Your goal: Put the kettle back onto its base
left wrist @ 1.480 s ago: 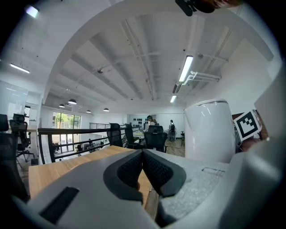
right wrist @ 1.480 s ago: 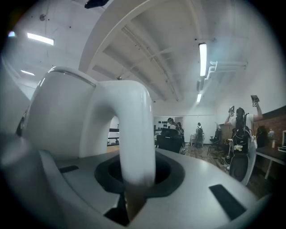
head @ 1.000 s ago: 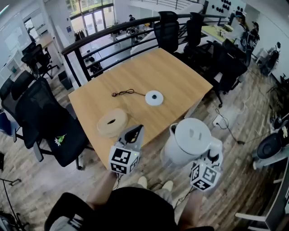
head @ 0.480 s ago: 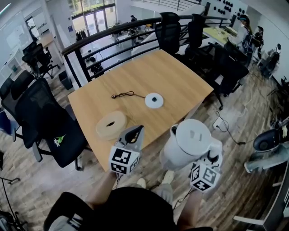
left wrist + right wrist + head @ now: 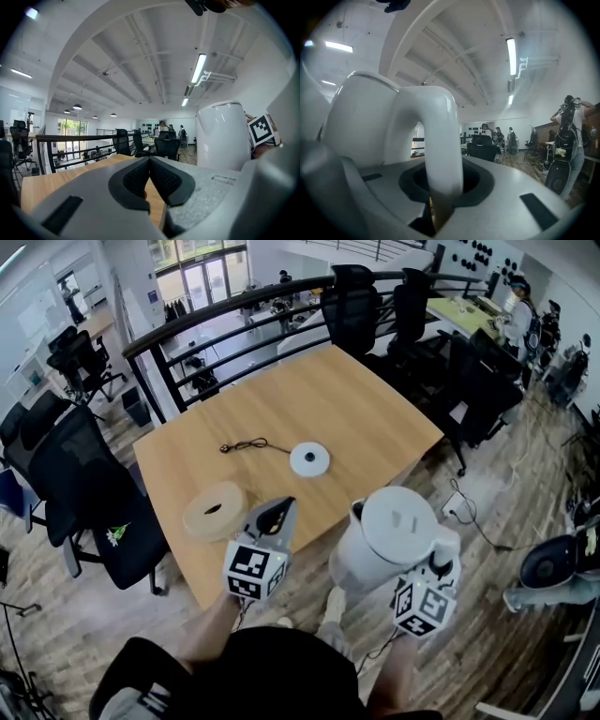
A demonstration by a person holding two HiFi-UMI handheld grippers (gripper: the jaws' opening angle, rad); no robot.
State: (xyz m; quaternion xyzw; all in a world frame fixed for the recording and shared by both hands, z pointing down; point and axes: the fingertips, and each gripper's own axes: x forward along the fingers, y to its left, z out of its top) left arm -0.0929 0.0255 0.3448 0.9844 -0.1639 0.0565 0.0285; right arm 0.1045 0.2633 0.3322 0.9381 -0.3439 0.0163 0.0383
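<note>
A white electric kettle (image 5: pixel 389 532) hangs off the near right edge of the wooden table (image 5: pixel 356 399), carried by its handle (image 5: pixel 438 140). My right gripper (image 5: pixel 438 565) is shut on that handle, whose white loop fills the gap between the jaws in the right gripper view, with the kettle's body (image 5: pixel 361 122) to the left. The round white base (image 5: pixel 309 458) lies flat in the table's middle, and its dark cord (image 5: pixel 244 445) trails off to the left. My left gripper (image 5: pixel 275 514) hovers over the near table edge, shut and empty, its pads (image 5: pixel 159 176) pressed together; the kettle (image 5: pixel 222 136) shows on its right.
A pale flat ring-shaped roll (image 5: pixel 214 510) lies on the table's near left corner, just left of my left gripper. Black office chairs (image 5: pixel 89 493) stand at the left and behind the far side. A black railing (image 5: pixel 216 320) runs behind the table. A power strip (image 5: pixel 457 509) lies on the floor at the right.
Both grippers and the kettle have advanced toward the table with the person. The base and ring roll sit lower and further left in the head view. Neither grip has changed.
</note>
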